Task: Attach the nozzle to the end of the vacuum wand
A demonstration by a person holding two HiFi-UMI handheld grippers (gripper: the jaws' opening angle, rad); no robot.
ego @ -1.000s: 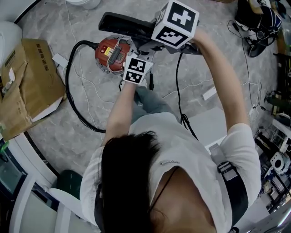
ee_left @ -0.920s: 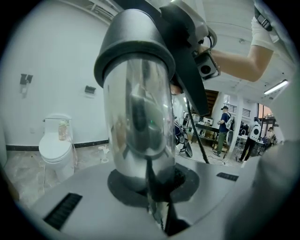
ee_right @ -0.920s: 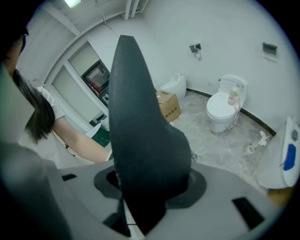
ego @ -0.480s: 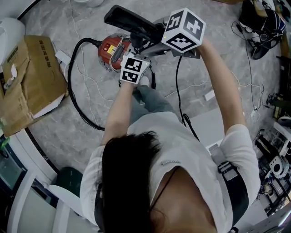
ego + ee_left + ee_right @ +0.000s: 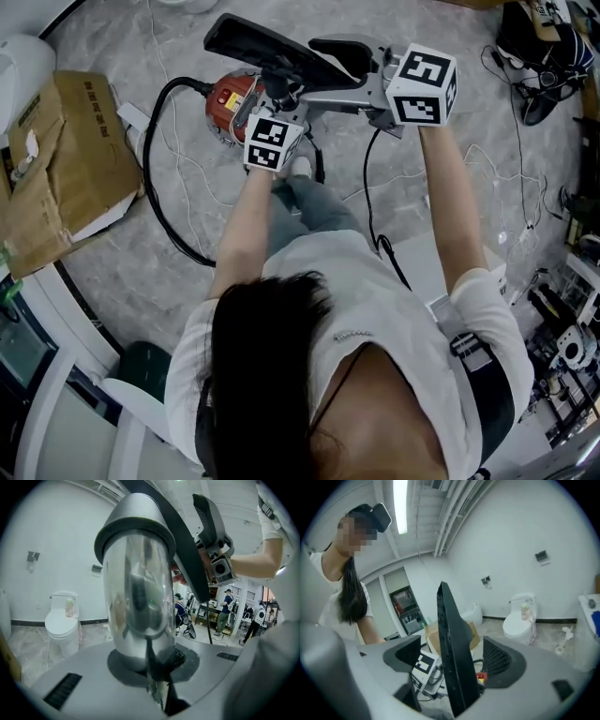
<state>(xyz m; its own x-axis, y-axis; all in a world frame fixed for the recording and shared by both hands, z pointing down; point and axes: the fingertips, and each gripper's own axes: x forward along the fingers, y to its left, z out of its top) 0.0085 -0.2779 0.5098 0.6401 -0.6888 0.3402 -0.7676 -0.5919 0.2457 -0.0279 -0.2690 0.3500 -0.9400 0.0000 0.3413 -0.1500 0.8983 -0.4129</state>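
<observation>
Head view: black nozzle (image 5: 267, 49) at upper centre, above the red vacuum canister (image 5: 228, 105); the print on the cardboard box (image 5: 66, 159) at left is unreadable.

Left gripper view: left gripper (image 5: 152, 667) pinched narrow on the silver wand (image 5: 136, 597).

Right gripper view: right gripper (image 5: 452, 660) jaws are opening wide, the nozzle between them, untouched.

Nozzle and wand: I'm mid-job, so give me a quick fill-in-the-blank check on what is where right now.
The left gripper is shut on the ____ wand.
The black nozzle stands between the jaws of the ____ gripper.
The vacuum cleaner on the floor is ____.
In the head view the cardboard box lies at the ____.
Missing words: silver; right; red; left.
The right gripper has its jaws opening, with the pads off the nozzle.
</observation>
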